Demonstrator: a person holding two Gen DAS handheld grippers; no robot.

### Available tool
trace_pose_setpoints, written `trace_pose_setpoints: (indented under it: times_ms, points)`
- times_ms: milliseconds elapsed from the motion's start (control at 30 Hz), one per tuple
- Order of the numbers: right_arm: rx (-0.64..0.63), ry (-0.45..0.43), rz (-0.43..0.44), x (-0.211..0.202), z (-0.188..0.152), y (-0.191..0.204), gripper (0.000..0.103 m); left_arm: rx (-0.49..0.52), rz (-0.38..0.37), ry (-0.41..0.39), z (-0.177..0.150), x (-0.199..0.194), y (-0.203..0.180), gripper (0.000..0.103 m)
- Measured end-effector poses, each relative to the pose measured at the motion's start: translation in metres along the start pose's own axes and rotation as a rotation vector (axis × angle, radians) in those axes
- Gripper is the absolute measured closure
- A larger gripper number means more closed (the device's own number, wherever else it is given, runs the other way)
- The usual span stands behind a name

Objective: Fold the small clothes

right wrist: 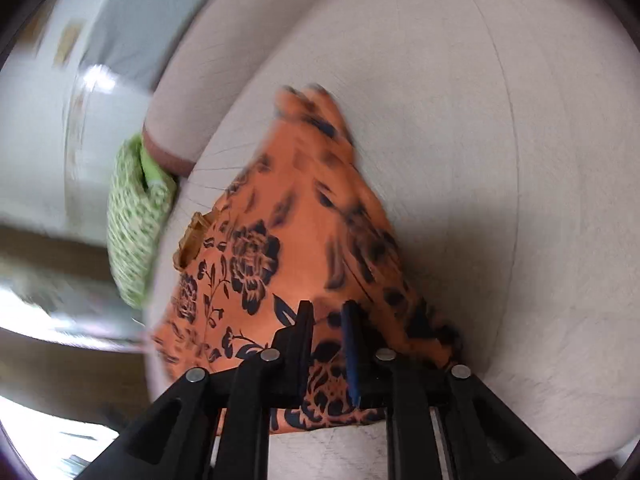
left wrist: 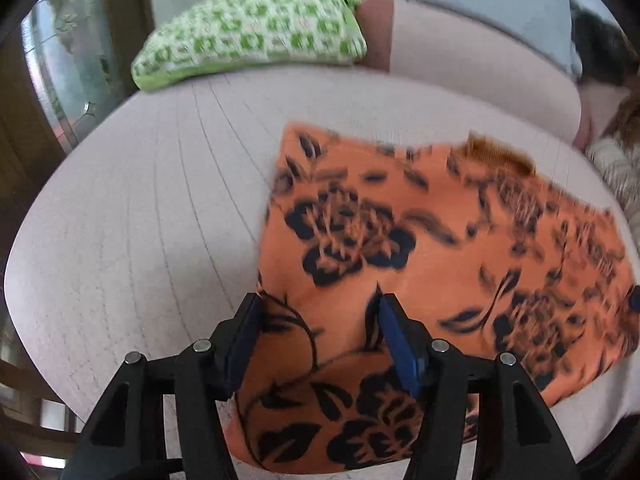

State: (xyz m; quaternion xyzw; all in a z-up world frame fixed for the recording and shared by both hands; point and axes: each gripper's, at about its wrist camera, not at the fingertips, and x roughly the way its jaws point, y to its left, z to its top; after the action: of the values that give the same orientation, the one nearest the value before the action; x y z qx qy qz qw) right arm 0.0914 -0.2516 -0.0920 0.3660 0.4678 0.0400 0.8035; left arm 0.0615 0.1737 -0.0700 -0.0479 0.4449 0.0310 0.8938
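- Orange garment with black floral print [left wrist: 420, 264], thin woven fabric: lies on the pale quilted cushion surface [left wrist: 152, 208]; no label or writing readable.
- Left gripper [left wrist: 316, 320], black with blue pads: fingers apart, straddling the garment's near edge; fabric lies between them, unclamped.
- Right gripper [right wrist: 327, 316], black with blue pads: fingers narrowly spaced with a fold of the garment between them; whether they pinch it cannot be told.
- Green-and-white patterned pillow [left wrist: 256, 32]: beyond the garment, well apart from it.
- Left view only: garment spread broad, brown ribbed patch [left wrist: 500, 156] at its far edge.
- Right view only: garment rising to a blurred peak.
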Motion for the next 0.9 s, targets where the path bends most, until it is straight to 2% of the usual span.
trace_pose_setpoints:
  times_ms: [33,133,200,233,267,300,333,367,400,433,467,500,533,567,600,633,700,767,867,900]
  points:
    - [-0.070,-0.023,0.013,-0.006,0.008,0.016,0.084,-0.021,-0.026,-0.015,0.005,-0.005,0.000,0.042]
    - [-0.148,-0.014,0.074,0.003,0.042,0.049,0.084,-0.026,-0.070,-0.076,0.021,-0.017,-0.007,0.039]
    - [-0.163,0.036,0.144,0.029,0.073,0.061,0.084,-0.019,-0.119,-0.104,0.027,-0.015,-0.014,0.035]
    - [-0.158,0.064,0.170,0.042,0.083,0.060,0.083,-0.010,-0.114,-0.102,0.028,-0.009,-0.017,0.035]
    - [-0.147,0.071,0.164,0.059,0.096,0.055,0.083,0.003,-0.099,-0.082,0.026,0.000,-0.020,0.035]
    - [-0.122,0.058,0.108,0.072,0.107,0.045,0.083,0.013,-0.086,-0.051,0.025,0.011,-0.022,0.034]
    - [-0.028,0.068,0.038,0.089,0.120,0.021,0.083,0.019,-0.061,0.007,0.022,0.023,-0.022,0.035]
    - [0.053,0.076,0.060,0.094,0.125,0.005,0.084,0.020,-0.052,0.050,0.019,0.033,-0.020,0.035]
    - [0.129,0.056,0.125,0.090,0.127,-0.006,0.083,0.018,-0.064,0.029,0.017,0.032,-0.017,0.035]
    - [0.100,0.025,0.129,0.081,0.126,0.002,0.081,0.016,-0.064,-0.003,0.017,0.026,-0.016,0.034]
    - [0.055,0.010,0.134,0.074,0.123,0.011,0.080,0.017,-0.058,-0.008,0.017,0.025,-0.016,0.032]
    - [0.003,0.009,0.155,0.068,0.119,0.021,0.074,0.019,-0.061,0.001,0.017,0.027,-0.016,0.030]
    - [-0.040,0.026,0.172,0.067,0.115,0.030,0.058,0.022,-0.060,0.008,0.017,0.030,-0.017,0.030]
    - [-0.071,0.039,0.146,0.071,0.113,0.034,0.044,0.027,-0.055,0.006,0.016,0.030,-0.018,0.029]
    - [-0.093,0.052,0.078,0.077,0.114,0.032,0.040,0.038,-0.049,0.003,0.015,0.029,-0.020,0.028]
    - [-0.081,0.058,0.063,0.084,0.114,0.024,0.046,0.046,-0.048,0.010,0.016,0.029,-0.020,0.028]
    - [-0.016,0.025,0.062,0.075,0.111,0.018,0.050,0.041,-0.061,0.023,0.019,0.020,-0.020,0.028]
    - [-0.113,-0.037,0.012,0.052,0.099,0.043,0.048,0.007,-0.080,-0.014,0.017,0.002,-0.011,0.028]
    - [-0.181,-0.023,0.112,0.024,0.075,0.055,0.033,-0.021,-0.080,-0.027,0.008,-0.014,0.001,0.024]
    - [-0.203,-0.017,0.094,0.022,0.064,0.057,0.029,-0.033,-0.073,-0.025,0.003,-0.018,0.006,0.024]
